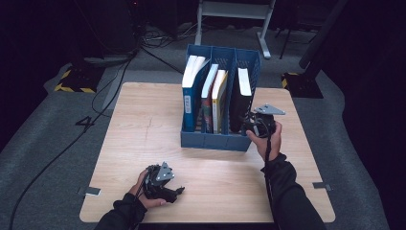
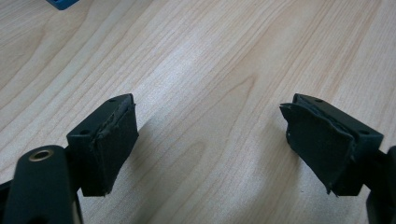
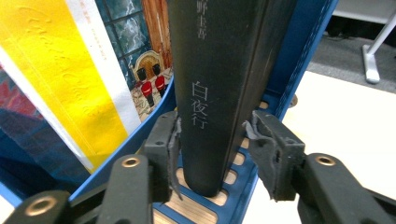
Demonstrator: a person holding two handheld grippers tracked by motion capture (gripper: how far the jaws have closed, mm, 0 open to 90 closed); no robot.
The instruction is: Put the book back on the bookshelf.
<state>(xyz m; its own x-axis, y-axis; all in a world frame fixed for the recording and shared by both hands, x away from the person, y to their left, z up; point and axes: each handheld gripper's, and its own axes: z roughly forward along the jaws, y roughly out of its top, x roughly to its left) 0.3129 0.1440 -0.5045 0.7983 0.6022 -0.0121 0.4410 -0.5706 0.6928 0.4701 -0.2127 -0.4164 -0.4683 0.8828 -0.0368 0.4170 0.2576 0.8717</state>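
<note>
Your right gripper (image 3: 212, 140) straddles the black book (image 3: 219, 84) in the blue rack's (image 1: 210, 140) right compartment, left pad touching, right pad apart; close next, while the left gripper (image 2: 212, 149) rests open.

black book (image 3: 212, 88) | upright, spine outward (white characters) | blue rack's (image 1: 213, 140) rightmost slot
</note>
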